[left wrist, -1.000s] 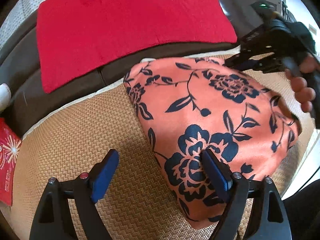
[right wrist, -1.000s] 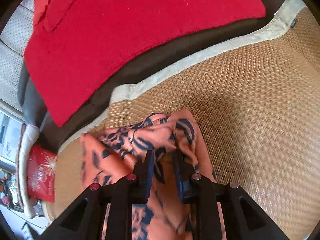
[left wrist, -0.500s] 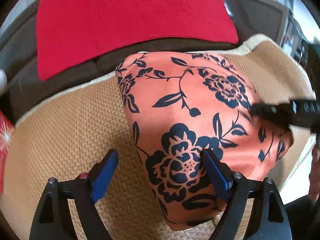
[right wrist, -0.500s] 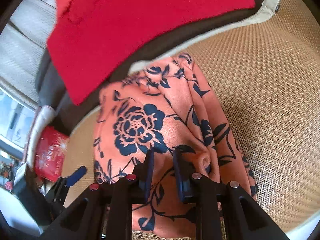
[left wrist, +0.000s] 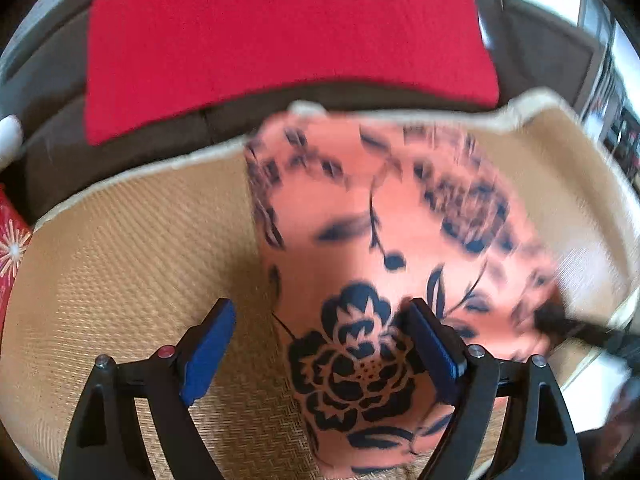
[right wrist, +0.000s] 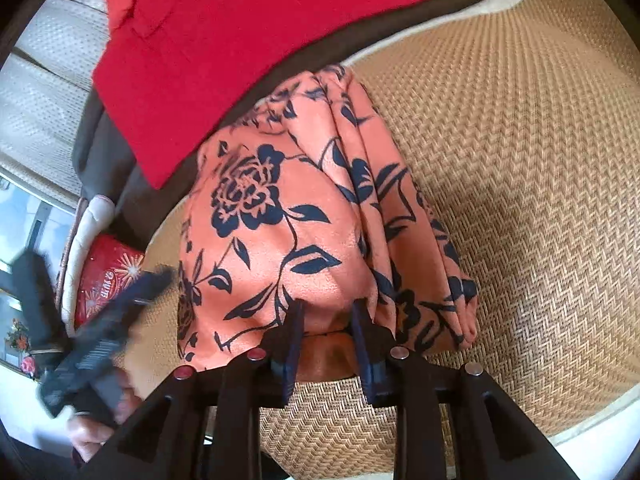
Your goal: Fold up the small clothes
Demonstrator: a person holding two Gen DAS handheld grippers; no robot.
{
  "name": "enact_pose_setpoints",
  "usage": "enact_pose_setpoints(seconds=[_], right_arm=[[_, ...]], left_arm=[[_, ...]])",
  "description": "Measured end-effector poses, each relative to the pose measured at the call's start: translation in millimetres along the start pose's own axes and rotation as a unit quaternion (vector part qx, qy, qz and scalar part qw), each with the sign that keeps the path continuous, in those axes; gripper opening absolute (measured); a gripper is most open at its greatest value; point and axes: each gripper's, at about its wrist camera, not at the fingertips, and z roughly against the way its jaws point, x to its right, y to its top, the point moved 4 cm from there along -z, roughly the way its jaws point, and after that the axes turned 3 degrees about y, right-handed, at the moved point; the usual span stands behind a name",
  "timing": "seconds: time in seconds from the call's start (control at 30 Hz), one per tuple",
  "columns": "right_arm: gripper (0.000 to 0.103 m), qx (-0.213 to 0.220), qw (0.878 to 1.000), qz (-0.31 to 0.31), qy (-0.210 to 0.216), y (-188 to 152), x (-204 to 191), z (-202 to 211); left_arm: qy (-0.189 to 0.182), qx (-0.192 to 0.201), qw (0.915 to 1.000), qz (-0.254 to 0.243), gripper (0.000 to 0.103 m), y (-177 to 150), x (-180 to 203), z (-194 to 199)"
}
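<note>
- Right gripper (right wrist: 326, 312): since a second ago the gap between its fingers is widening from a tight pinch to a narrow opening; the near edge of the floral cloth (right wrist: 288, 232) is lying between and just under the tips, and I cannot tell whether the pads are touching it now.
- Judgement: the right side is letting go after laying the last fold; the fold looks placed, not carried.
- The cloth is now spreading flatter ahead of the right fingers than a second ago, when it was bunched up between them.
- Left gripper (left wrist: 320, 340): fingers wide apart, as they were a second ago, holding nothing; the cloth's near corner is sitting between the tips, nearer the right-hand finger (left wrist: 430, 344).
- Left wrist view is motion-blurred; the cloth's far half is hard to read there.
- Cloth appearance: orange with dark navy flowers and leaves, folded into a compact packet, smooth top face, several stacked layers showing along its side to the right of the right fingers.
- Cloth is resting on the woven mat (right wrist: 520, 160), its far end reaching the mat's pale border, with the red blanket (right wrist: 256, 28) beyond.
</note>
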Motion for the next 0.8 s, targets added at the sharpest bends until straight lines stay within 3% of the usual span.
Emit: enact_pose_setpoints(seconds=[0.13,0.2,0.33,0.4,0.5,0.53,0.57,0.6,0.7,0.8], right_arm=[[0.030,0.033,0.999,-0.004,0.021,5.3,0.1,21.5],[0.030,0.062,0.998,-0.003,0.030,11.4,-1.7,36.2],[0.030,0.106,0.994,0.012,0.038,38.8,-14.9,50.7],[0.030,0.104,0.994,0.015,0.035,54.1,-21.4,42.5],[0.031,0.075,0.997,0.014,0.021,68.7,-25.0,8.3],[0.039,0.047,0.999,0.008,0.014,69.5,-22.6,-10.4],[0.039,0.022,1.000,0.003,0.007,70.1,-19.6,-25.3],[0.039,0.023,1.000,0.004,0.000,69.4,-19.1,-28.4],[0.064,0.031,0.999,0.018,0.020,73.3,-31.9,-21.8],[0.065,0.073,0.997,0.027,0.018,75.2,-38.3,-4.9]], left_arm=[[-0.006,0.037,0.9993,-0.002,0.087,2.3,-5.4,11.6],[0.004,0.074,0.9972,0.006,0.087,4.7,-15.8,25.7],[0.032,0.097,0.9947,0.014,0.087,9.4,-32.9,30.7],[0.037,0.088,0.9953,0.020,0.087,9.4,-42.1,22.6],[0.046,0.037,0.9982,0.010,0.087,4.1,-46.2,-3.3],[0.047,0.038,0.9981,0.005,0.087,4.2,-47.2,-7.9],[0.047,0.045,0.9979,0.002,0.087,5.2,-47.8,-5.8],[0.049,0.048,0.9976,-0.004,0.087,6.4,-47.7,-3.1],[0.067,0.065,0.9954,-0.025,0.087,7.4,-48.3,5.3],[0.061,0.071,0.9954,-0.022,0.087,8.8,-50.6,14.5]])
